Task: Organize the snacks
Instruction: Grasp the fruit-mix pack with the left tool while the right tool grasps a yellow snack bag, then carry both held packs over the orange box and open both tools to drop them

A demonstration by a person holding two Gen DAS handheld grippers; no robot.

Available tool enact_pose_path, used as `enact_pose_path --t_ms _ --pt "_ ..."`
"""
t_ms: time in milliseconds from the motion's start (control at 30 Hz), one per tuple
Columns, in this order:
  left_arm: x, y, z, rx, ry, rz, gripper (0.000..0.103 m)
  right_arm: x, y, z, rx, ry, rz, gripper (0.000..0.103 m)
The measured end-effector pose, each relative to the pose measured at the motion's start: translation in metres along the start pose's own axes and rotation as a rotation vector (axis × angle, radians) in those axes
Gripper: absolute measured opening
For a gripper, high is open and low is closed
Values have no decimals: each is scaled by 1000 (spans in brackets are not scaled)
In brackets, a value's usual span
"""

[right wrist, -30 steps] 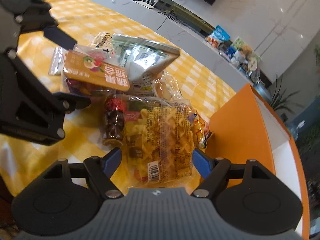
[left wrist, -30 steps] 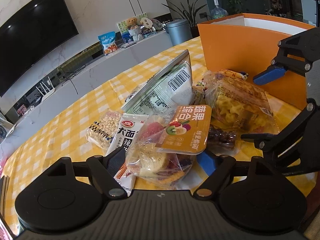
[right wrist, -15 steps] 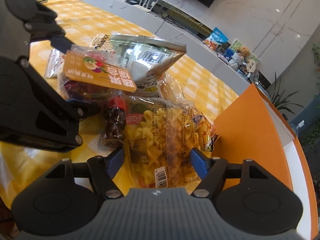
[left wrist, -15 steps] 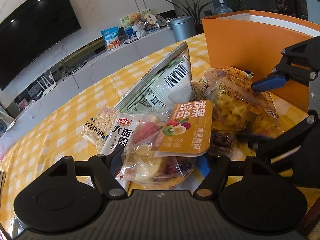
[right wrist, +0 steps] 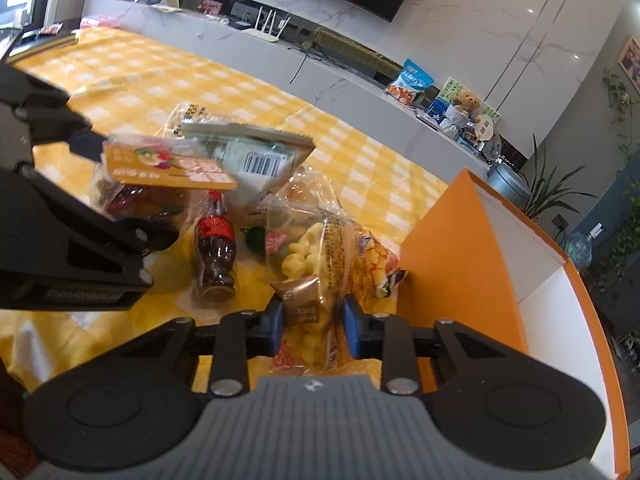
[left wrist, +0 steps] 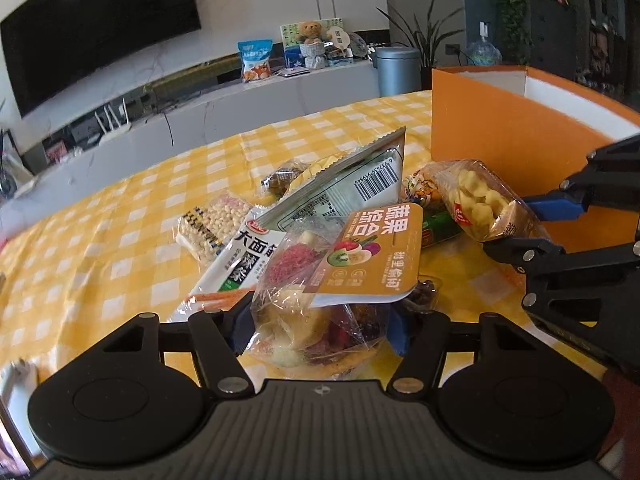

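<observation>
**Inspector:** Yellow-checked cloth covers the table under your work, and a long white console with a dark screen above it runs along the far wall. Report your left gripper.

**Operator:** Its blue pads sit on either side of the dried-fruit bag.

**Inspector:** Confirmed. Your left fingers pinch that clear bag at its lower part; its orange header card stands up just ahead of the fingertips. The bag appears raised off the cloth in the right wrist view. And your right gripper?

**Operator:** Closed on the corn-puff bag.

**Operator:** Is that grip sound?

**Inspector:** Your right fingers are drawn in against the bag's near end, and a small brown packet shows pressed between the left pad and the puffs. Whether that packet is gripped separately, I cannot tell.

**Operator:** What lies ahead of the fingers?

**Inspector:** Beyond your left fingertips: a silver pouch with a barcode tilted upward, a white noodle packet ahead and left, and a clear bag of pale puffed grains further left. Ahead and left of your right fingers, a small cola bottle lies on the cloth, cap pointing away.

**Operator:** And the orange box?

**Inspector:** It stands open-topped just right of your right fingers, white inside, near the held puff bag.
</observation>
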State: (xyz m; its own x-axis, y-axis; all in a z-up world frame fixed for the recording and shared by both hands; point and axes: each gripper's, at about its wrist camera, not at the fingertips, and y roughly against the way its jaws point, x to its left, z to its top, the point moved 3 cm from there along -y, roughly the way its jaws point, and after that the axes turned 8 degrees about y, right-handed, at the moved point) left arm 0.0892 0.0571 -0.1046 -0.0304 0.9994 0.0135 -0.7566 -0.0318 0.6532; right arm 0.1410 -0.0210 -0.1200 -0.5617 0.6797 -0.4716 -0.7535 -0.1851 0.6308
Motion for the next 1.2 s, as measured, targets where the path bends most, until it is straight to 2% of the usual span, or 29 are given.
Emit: enact_pose_path --t_ms 133,400,633,733,900,1200 --pt "5 11 1 13 102 -37 73 -14 11 0 -4 -116 66 26" --pt "8 41 12 -12 181 -69 73 -41 36 -2 -44 -349 212 25" --pt "-12 67 33 -76 152 -91 73 -65 74 -5 -127 -449 304 24" --pt "-25 79 44 -116 115 -122 73 -84 94 -6 -168 -471 296 24" --pt "-56 90 68 -167 38 -198 73 -123 122 -13 -202 -505 229 24" --pt "-124 85 103 -227 -105 -333 73 -167 141 -37 -165 -505 68 24"
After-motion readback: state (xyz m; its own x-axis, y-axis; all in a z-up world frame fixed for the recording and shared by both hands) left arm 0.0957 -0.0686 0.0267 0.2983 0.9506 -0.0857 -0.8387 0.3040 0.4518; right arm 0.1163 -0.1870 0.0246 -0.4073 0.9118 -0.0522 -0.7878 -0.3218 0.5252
